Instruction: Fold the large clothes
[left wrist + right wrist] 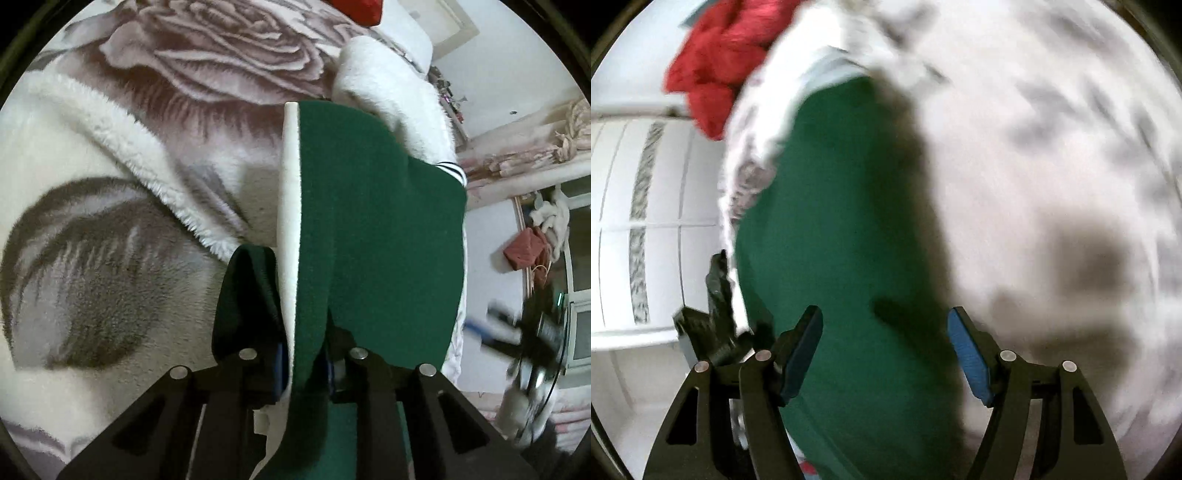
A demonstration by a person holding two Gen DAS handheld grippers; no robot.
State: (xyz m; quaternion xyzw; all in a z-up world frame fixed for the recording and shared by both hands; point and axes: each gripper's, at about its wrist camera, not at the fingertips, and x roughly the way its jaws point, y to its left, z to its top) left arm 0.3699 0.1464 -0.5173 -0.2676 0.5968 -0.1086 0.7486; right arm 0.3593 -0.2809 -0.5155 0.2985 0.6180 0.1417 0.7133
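Note:
A large dark green garment (376,229) with white fleece lining and sleeves lies on a rose-patterned blanket (110,240). My left gripper (304,365) is shut on the green garment's edge, where green cloth and a white trim strip run between the fingers. In the blurred right wrist view the same green garment (842,221) stretches ahead. My right gripper (884,347) is open above it, holding nothing, with blue pads (967,350) wide apart.
A red cloth (716,66) lies at the bed's far end, also in the left wrist view (358,9). A white wardrobe (639,221) stands to the left. The blurred right gripper (532,332) and room clutter show at the right.

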